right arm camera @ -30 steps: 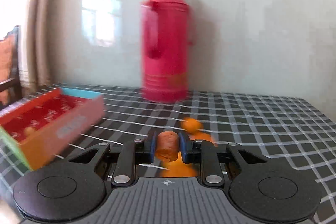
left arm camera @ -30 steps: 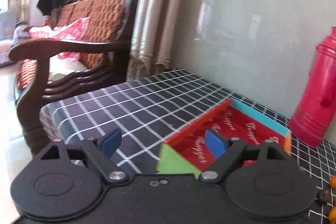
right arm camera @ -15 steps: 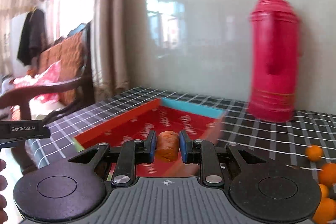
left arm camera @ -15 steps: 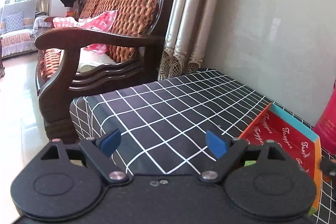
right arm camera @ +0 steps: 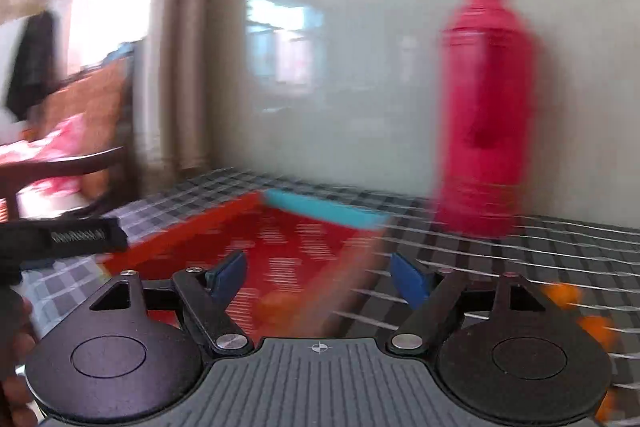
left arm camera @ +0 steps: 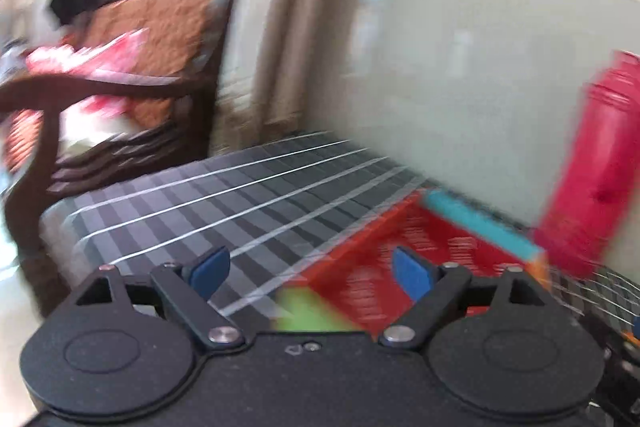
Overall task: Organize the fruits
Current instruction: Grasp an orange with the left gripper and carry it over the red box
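Inside the red box [right arm camera: 304,247], an orange fruit [right arm camera: 276,307] (blurred) below the right gripper's [right arm camera: 318,277] opening, empty jaws.

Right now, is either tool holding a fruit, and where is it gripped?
Neither. The right tool is opening with nothing between its pads; a blurred orange fruit lies below in the box. The left tool is open, empty.

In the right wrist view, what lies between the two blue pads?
The box's orange side wall, with a blurred orange fruit inside it; nothing is gripped.
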A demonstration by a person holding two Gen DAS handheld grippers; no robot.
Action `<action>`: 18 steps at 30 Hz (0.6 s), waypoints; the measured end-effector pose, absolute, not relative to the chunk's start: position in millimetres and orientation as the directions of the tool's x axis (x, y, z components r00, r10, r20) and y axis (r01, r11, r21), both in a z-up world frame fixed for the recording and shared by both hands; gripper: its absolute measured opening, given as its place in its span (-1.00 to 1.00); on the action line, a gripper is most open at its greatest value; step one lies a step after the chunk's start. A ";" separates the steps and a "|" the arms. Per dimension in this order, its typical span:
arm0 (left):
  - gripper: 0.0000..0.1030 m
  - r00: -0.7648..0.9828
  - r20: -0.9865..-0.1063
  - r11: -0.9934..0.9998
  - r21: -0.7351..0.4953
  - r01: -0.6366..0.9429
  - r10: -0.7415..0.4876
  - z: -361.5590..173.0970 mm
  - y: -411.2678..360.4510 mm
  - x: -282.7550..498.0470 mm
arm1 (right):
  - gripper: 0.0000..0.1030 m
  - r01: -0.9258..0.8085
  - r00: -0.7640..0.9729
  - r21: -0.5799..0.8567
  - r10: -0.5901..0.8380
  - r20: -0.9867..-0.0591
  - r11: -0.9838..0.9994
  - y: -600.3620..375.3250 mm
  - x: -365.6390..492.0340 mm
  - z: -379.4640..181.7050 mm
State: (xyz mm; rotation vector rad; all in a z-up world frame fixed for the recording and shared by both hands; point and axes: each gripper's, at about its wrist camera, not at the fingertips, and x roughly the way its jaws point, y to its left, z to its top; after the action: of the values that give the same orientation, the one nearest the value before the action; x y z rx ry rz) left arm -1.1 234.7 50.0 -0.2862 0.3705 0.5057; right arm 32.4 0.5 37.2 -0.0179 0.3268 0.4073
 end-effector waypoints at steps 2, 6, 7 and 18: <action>0.60 0.861 -0.354 0.889 -0.144 -0.435 0.364 58.2 203.6 4.0 | 0.96 -0.253 0.920 0.029 0.249 -0.303 0.967 -42.9 26.3 36.9; 0.64 0.920 -0.340 0.963 -0.112 -0.247 0.196 59.4 140.8 6.3 | 1.00 0.038 0.963 -0.034 -0.046 -0.264 0.999 -114.3 15.9 26.0; 0.64 0.922 -0.353 0.973 -0.100 -0.207 0.159 56.6 126.3 6.2 | 1.00 0.103 0.959 -0.038 -0.109 -0.263 0.994 -128.6 12.7 24.2; 0.19 0.891 -0.435 0.980 0.078 0.184 -0.132 14.3 -6.3 4.3 | 1.00 0.361 0.916 0.052 -0.343 -0.210 0.931 -214.9 -18.3 19.2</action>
State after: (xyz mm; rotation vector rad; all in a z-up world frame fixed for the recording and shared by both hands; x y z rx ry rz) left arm 4.3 -6.3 14.3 0.1180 0.4425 -0.1644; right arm -18.3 -214.9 19.2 0.0906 0.2002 -0.3624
